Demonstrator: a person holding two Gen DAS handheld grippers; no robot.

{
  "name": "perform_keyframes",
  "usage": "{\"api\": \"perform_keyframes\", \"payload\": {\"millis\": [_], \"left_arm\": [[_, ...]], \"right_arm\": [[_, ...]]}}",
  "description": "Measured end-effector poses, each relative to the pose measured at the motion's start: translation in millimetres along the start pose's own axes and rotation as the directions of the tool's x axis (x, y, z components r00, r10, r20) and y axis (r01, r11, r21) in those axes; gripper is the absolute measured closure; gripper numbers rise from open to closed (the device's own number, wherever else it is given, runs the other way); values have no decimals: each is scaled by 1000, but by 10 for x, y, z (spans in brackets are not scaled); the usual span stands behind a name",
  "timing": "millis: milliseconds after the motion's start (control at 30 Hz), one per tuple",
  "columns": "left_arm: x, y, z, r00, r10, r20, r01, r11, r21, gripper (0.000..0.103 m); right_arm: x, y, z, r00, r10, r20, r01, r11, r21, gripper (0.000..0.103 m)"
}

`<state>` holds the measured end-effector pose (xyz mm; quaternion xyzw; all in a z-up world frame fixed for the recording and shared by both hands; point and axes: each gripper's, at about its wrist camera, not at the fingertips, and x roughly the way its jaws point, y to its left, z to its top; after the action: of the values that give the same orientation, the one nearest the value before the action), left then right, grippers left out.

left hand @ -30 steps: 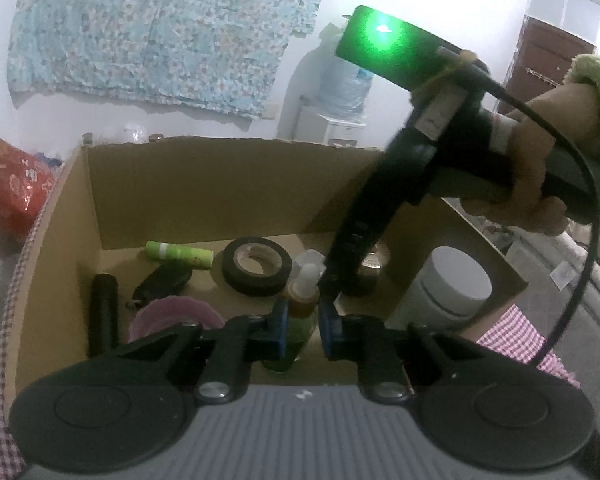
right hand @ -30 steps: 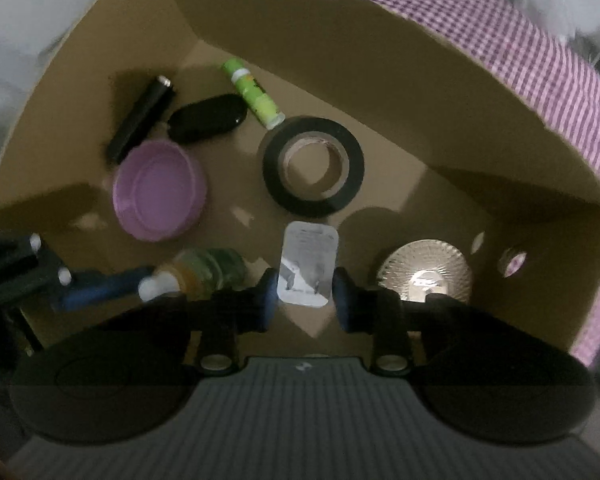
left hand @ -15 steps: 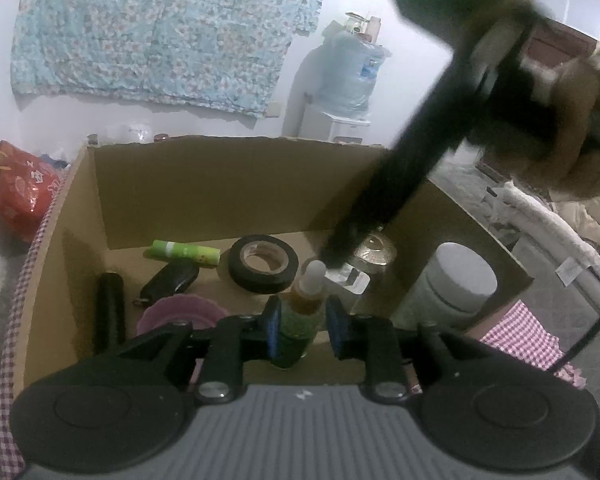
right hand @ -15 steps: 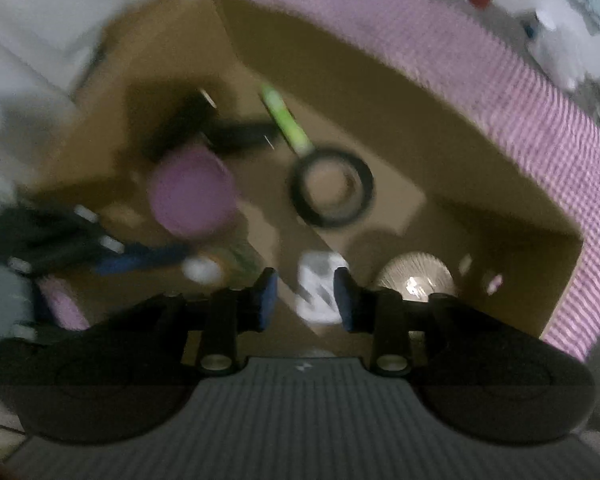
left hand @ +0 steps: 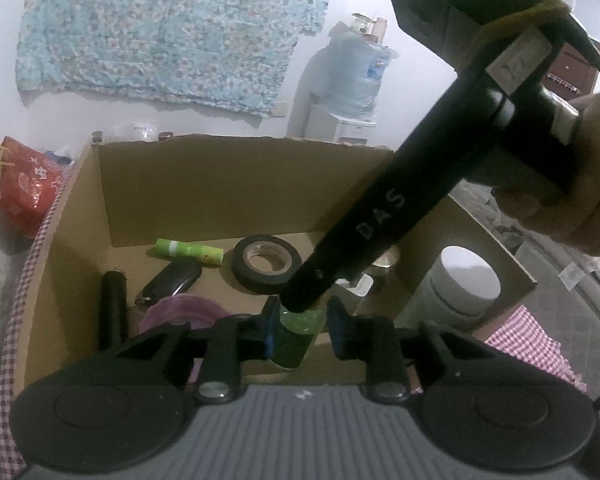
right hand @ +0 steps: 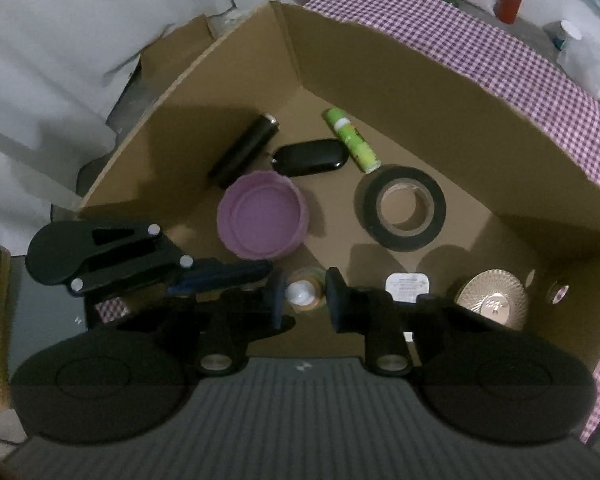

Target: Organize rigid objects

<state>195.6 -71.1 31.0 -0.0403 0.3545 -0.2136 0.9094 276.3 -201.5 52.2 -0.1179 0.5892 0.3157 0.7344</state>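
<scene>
A small green bottle (left hand: 296, 330) with a white cap (right hand: 300, 293) stands at the near wall of a cardboard box (left hand: 220, 184). My left gripper (left hand: 302, 330) has its jaws around the bottle's body with a small gap on the right. My right gripper (right hand: 302, 298) hangs above, jaws open either side of the cap. In the box lie a black tape roll (right hand: 400, 208), a purple lid (right hand: 262, 216), a green tube (right hand: 350, 140), a black key fob (right hand: 308, 156), a black cylinder (right hand: 244, 150), a white packet (right hand: 406, 286) and a gold disc (right hand: 490, 298).
A white jar (left hand: 466, 284) stands outside the box's right wall, seen through a round hole. A pink checked cloth (right hand: 500, 56) lies under the box. A red bag (left hand: 24, 184) and a water dispenser (left hand: 354, 80) stand behind.
My right gripper has risen and swung left, from over the white packet to over the bottle's cap. My left gripper's jaws have spread a little around the bottle.
</scene>
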Motion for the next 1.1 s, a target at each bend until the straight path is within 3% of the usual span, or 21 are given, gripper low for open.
{"api": "perform_keyframes", "payload": {"millis": [67, 333, 433, 533, 600, 667, 800, 967, 1100], "left_arm": [[2, -14, 9, 1000, 19, 6, -19, 1000, 10, 88], [66, 2, 88, 1000, 12, 26, -12, 1000, -8, 91], [97, 14, 73, 1000, 4, 8, -4, 1000, -19, 90], [-52, 16, -3, 999, -11, 40, 12, 1000, -18, 82], [-178, 13, -43, 998, -11, 63, 13, 1000, -25, 77], [-347, 22, -103, 996, 3, 88, -1, 1000, -25, 75], [-618, 81, -190, 993, 49, 106, -46, 999, -29, 75], [-858, 185, -263, 990, 79, 121, -71, 995, -64, 75], [-982, 195, -296, 988, 82, 133, -74, 995, -62, 75]], "right_arm": [[-10, 37, -5, 1000, -23, 17, 23, 999, -23, 84], [-76, -54, 28, 997, -47, 65, 49, 999, -21, 85], [-47, -41, 20, 995, -70, 74, 73, 997, -40, 85], [-4, 22, -29, 993, -89, 76, 95, 993, -71, 84], [-36, 42, -24, 994, -85, 75, 90, 994, -65, 78], [-123, 47, 9, 992, -77, 103, 83, 995, -54, 66], [-324, 107, 140, 981, -58, 184, 69, 996, -50, 62], [-24, 334, 398, 995, -6, 100, 14, 997, -81, 63], [400, 490, 646, 999, -49, 17, 50, 993, -111, 63]]}}
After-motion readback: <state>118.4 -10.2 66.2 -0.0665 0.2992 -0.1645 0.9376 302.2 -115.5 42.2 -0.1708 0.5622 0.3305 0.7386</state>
